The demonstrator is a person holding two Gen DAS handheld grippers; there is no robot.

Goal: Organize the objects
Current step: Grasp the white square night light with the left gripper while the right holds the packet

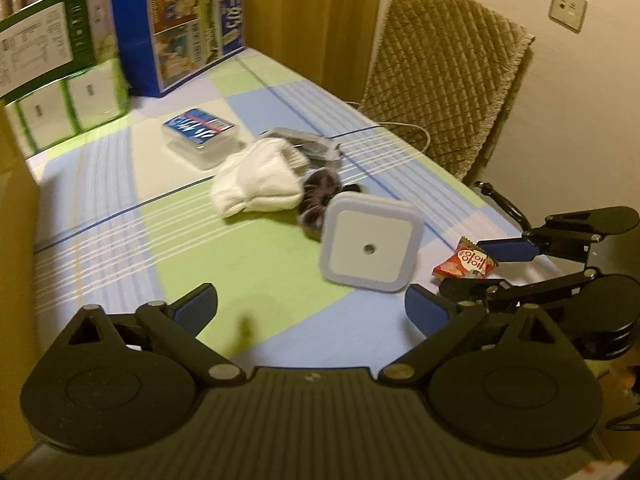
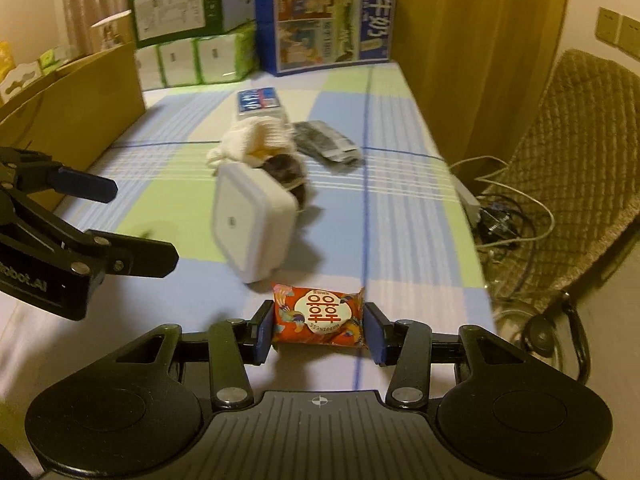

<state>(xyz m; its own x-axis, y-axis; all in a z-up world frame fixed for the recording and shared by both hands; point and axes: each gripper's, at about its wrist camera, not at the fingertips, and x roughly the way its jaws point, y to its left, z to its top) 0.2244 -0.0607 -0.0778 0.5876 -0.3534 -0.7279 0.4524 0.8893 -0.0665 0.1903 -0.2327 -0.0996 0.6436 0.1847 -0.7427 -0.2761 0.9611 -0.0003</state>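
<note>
Right gripper [image 2: 319, 330] clamped on red snack packet [image 2: 319, 317] at table's [image 2: 400, 240] near edge; left gripper [image 1: 310, 308] spread wide, empty, just short of white square night-light [image 1: 370, 242].

The left black plastic two-finger gripper [image 1: 308, 304] has a ribbed centre plate between two round housings, angled link arms pinned with silver rivets, and blue pads on its jaws. The right black plastic gripper [image 2: 319, 330] is built alike, with a small white crosshair mark on its plate. White lettering marks the left body's side.
</note>
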